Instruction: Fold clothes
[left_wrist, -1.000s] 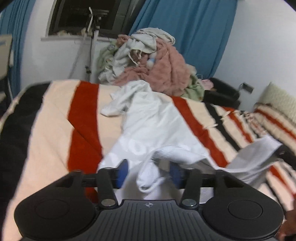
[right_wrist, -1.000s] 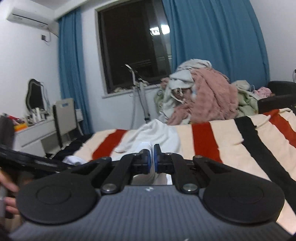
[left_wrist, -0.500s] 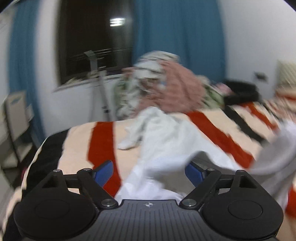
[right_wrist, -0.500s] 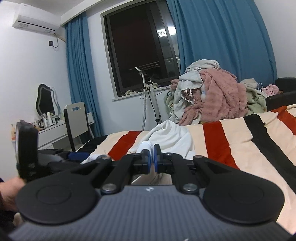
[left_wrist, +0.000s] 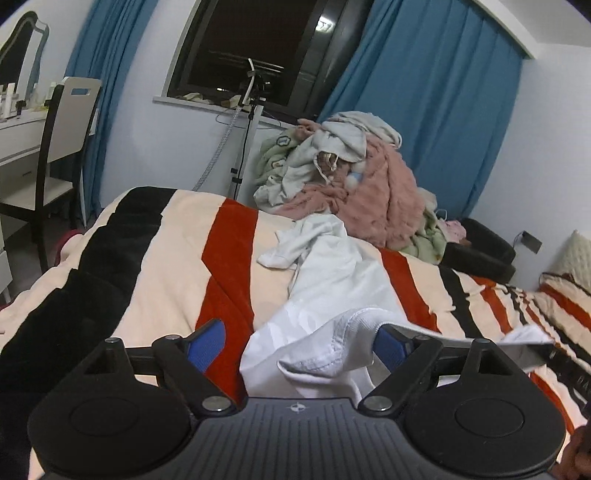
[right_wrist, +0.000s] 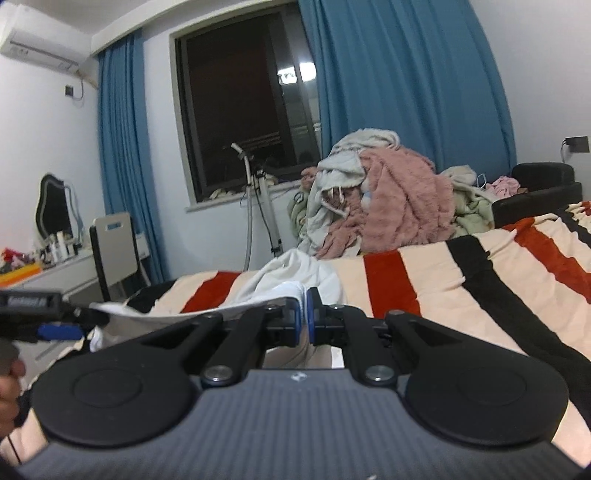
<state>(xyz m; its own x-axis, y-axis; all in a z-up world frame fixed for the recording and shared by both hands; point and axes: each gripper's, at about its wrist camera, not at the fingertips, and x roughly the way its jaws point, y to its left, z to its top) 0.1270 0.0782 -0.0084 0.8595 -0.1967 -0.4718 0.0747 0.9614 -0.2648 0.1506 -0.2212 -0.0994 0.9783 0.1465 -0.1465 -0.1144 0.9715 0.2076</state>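
A white garment (left_wrist: 332, 280) lies stretched along the striped blanket (left_wrist: 166, 258) on the bed. My left gripper (left_wrist: 299, 343) is open; a bunched white hem of the garment lies between its blue pads and drapes over the right one. My right gripper (right_wrist: 304, 317) is shut on another edge of the white garment (right_wrist: 291, 275), which is pulled taut to the left. The right gripper's tip shows at the right edge of the left wrist view (left_wrist: 543, 350), holding the cloth.
A heap of pink, white and green laundry (left_wrist: 351, 184) sits at the far end of the bed. A white chair (left_wrist: 62, 140) and dresser stand at the left. A black seat (left_wrist: 480, 254) is at the right, and a metal stand (left_wrist: 245, 133) is by the window.
My left gripper has opened wide and let go of the white hem, and its view has swung and steadied. My right gripper stays shut on the garment and has shifted slightly.
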